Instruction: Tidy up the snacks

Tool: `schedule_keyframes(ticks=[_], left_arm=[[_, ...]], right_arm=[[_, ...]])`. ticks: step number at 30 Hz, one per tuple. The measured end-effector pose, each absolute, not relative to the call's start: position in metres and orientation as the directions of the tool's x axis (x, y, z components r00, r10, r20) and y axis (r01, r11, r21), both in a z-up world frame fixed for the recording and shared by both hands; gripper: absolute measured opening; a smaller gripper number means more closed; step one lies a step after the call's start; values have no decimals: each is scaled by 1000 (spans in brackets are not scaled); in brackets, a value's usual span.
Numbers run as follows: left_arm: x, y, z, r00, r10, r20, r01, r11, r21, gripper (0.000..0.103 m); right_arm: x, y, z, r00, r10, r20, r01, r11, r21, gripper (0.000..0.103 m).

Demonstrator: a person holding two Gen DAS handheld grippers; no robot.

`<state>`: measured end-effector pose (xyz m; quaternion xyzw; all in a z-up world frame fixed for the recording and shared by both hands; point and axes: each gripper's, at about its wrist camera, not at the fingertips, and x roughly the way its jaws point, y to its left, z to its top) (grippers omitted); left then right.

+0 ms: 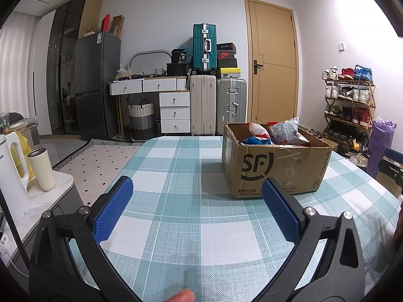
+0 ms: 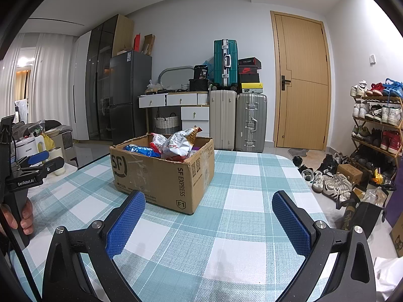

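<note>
A brown cardboard box (image 1: 274, 166) printed "SF" stands on the checked tablecloth (image 1: 189, 171), ahead and to the right of my left gripper (image 1: 197, 186). Snack bags (image 1: 287, 130) in red, white and blue stick out of its top. My left gripper is open with nothing between its blue pads. In the right wrist view the same box (image 2: 163, 173) sits ahead and to the left of my right gripper (image 2: 209, 201), which is also open and holds nothing. The snack bags (image 2: 173, 143) fill the box. The left gripper (image 2: 37, 162) shows at the far left, held by a hand (image 2: 26, 216).
A white kettle (image 1: 12, 176) and a cream tumbler (image 1: 42, 170) stand on a side counter to the left of the table. Behind the table are suitcases (image 1: 216, 105), a drawer desk, a fridge and a door. A shoe rack (image 2: 377, 125) and loose shoes lie to the right.
</note>
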<state>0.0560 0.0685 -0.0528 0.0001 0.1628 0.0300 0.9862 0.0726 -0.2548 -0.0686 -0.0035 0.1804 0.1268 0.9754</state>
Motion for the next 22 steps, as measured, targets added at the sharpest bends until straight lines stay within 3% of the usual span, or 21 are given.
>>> schedule_keyframes(ticks=[22], left_arm=[[55, 69, -53, 945, 59, -321, -60, 998, 9, 102]], right_arm=[[72, -255, -68, 903, 246, -353, -249, 968, 39, 103]])
